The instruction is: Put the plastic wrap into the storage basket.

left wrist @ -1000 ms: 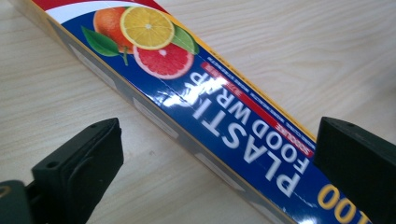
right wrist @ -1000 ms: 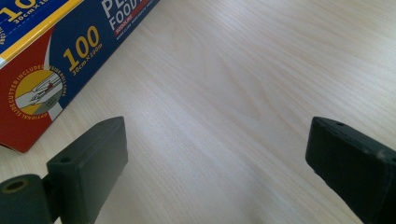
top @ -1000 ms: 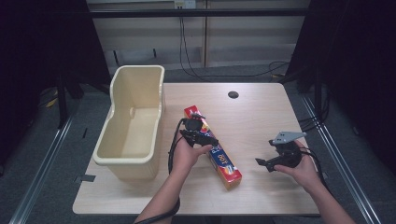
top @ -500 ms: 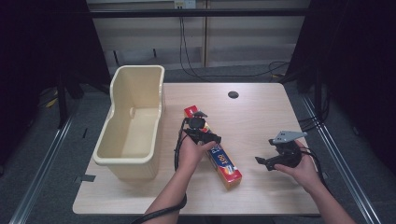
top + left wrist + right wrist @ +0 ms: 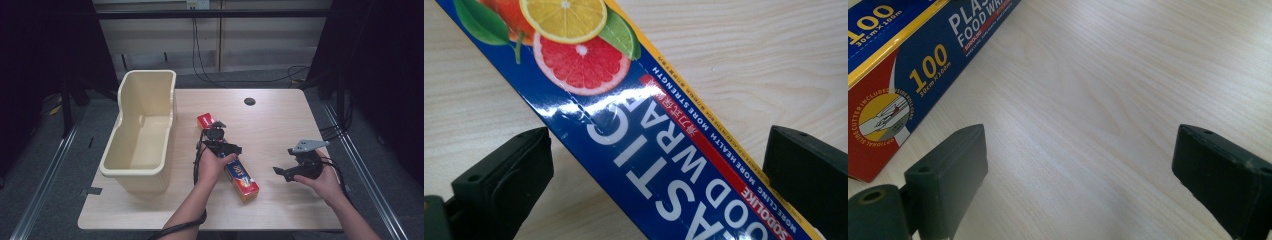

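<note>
The left gripper [image 5: 218, 136] is held right over a long blue and red cardboard box of plastic food wrap [image 5: 235, 167], jaws spread wide, one on each side of the box. In the left gripper view the box [image 5: 659, 150] is seen running diagonally between the two black jaws, with a gap left on both sides, so nothing is clamped (pretty sure the box is just lying flat on the light wooden table [image 5: 280, 120]). One red end of the box pokes out beyond the gripper, the rest stretches back past the hand.

The right gripper [image 5: 292, 170] is kept well off to the side of the box, jaws also spread apart with just bare tabletop between them. In the right gripper view the box's end [image 5: 903, 80] is seen ahead and to the left of the jaws.

A cream plastic tub [image 5: 145, 135] is stood on the far side of the left gripper from the right one, near the box but not touching it.
</note>
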A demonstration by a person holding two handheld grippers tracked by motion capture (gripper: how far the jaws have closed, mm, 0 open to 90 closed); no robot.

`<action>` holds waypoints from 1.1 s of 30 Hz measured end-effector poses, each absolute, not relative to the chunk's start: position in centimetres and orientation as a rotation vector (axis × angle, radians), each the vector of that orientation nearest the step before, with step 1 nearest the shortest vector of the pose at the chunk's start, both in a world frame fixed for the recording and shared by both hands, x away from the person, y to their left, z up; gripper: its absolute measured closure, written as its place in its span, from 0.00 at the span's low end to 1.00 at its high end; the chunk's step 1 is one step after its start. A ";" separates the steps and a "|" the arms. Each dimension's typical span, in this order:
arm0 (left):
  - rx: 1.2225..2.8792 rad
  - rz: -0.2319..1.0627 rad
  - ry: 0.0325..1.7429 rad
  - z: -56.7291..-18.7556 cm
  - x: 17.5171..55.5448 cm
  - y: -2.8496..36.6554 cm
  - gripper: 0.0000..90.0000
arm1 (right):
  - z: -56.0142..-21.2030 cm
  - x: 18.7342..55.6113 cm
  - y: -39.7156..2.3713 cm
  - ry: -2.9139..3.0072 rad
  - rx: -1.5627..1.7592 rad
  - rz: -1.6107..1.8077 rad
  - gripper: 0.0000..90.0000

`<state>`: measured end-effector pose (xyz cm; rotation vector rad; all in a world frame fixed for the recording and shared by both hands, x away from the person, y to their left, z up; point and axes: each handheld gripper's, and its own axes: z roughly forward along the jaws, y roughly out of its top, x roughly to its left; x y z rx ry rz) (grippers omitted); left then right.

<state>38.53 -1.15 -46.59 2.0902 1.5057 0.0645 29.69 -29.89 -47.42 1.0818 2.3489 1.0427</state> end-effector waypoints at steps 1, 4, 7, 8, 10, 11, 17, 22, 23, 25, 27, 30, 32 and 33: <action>2.093 0.068 1.508 -46.7 38.5 -1.2 0.00 | -47.4 29.7 -29.9 2.348 1.080 1.043 0.08; 2.080 0.055 1.526 -46.8 38.5 -1.2 0.00 | -47.4 29.7 -29.9 2.344 1.081 1.050 0.08; 2.079 0.050 1.525 -46.9 38.5 -1.1 0.00 | -47.4 29.7 -29.9 2.340 1.083 1.050 0.08; 2.079 0.050 1.525 -46.9 38.5 -1.1 0.00 | -47.4 29.7 -29.9 2.340 1.083 1.050 0.08; 2.072 0.045 1.526 -46.9 38.5 -1.1 0.00 | -47.4 29.7 -29.9 2.337 1.087 1.053 0.08; 2.075 0.040 1.523 -47.0 38.6 -1.0 0.00 | -47.3 29.7 -29.9 2.336 1.088 1.056 0.08; 2.068 0.027 1.518 -47.0 38.6 -0.8 0.00 | -47.3 29.7 -30.0 2.334 1.084 1.055 0.08; 2.046 0.031 1.550 -47.2 38.6 -1.1 0.00 | -47.3 29.7 -30.0 2.326 1.087 1.062 0.08; 2.048 0.035 1.557 -47.3 38.6 -1.2 0.00 | -47.2 29.7 -30.0 2.324 1.089 1.066 0.08; 2.053 0.043 1.558 -47.3 38.6 -1.3 0.00 | -47.2 29.7 -30.1 2.322 1.094 1.068 0.08; 2.049 0.044 1.563 -47.4 38.6 -1.3 0.00 | -47.2 29.7 -30.1 2.324 1.092 1.070 0.08; 2.049 0.037 1.557 -47.4 38.7 -1.2 0.00 | -47.2 29.7 -30.0 2.322 1.091 1.070 0.08; 2.051 0.032 1.553 -47.4 38.7 -1.1 0.00 | -47.2 29.7 -30.0 2.320 1.087 1.069 0.09; 2.053 0.027 1.552 -47.4 38.7 -1.1 0.00 | -47.2 29.7 -30.0 2.320 1.087 1.069 0.09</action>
